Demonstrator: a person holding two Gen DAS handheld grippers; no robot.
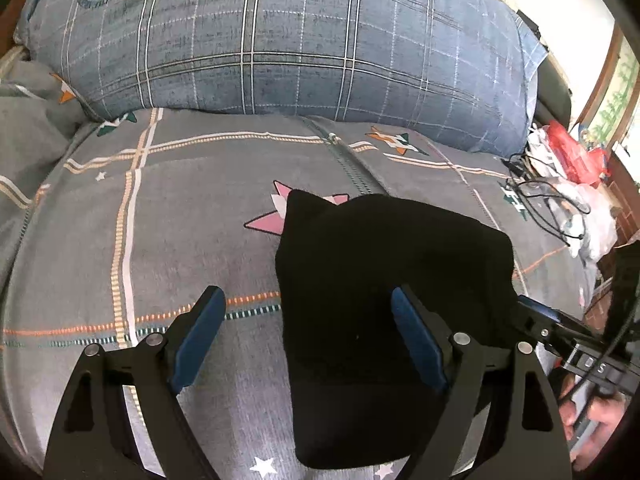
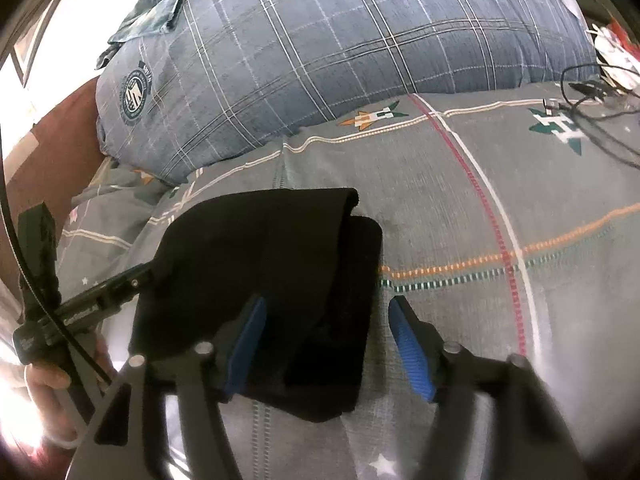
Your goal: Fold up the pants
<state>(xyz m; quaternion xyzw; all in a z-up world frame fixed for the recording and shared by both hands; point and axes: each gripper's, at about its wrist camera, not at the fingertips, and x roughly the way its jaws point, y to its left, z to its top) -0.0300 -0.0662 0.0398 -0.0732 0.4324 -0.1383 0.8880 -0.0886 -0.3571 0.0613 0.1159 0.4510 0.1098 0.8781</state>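
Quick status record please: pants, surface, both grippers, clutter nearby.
pants: black pants, folded into a compact stack, lying flat
surface: grey patterned bed cover; blue plaid pillow behind
left gripper: left gripper open, nothing gripped; straddles the pants' left edge
right gripper: right gripper open, nothing gripped; straddles the right edge
clutter: black cables and plastic bags at bedside

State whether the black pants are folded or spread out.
Folded: the black pants lie as a compact layered bundle on the bedcover, one layer overlapping another.
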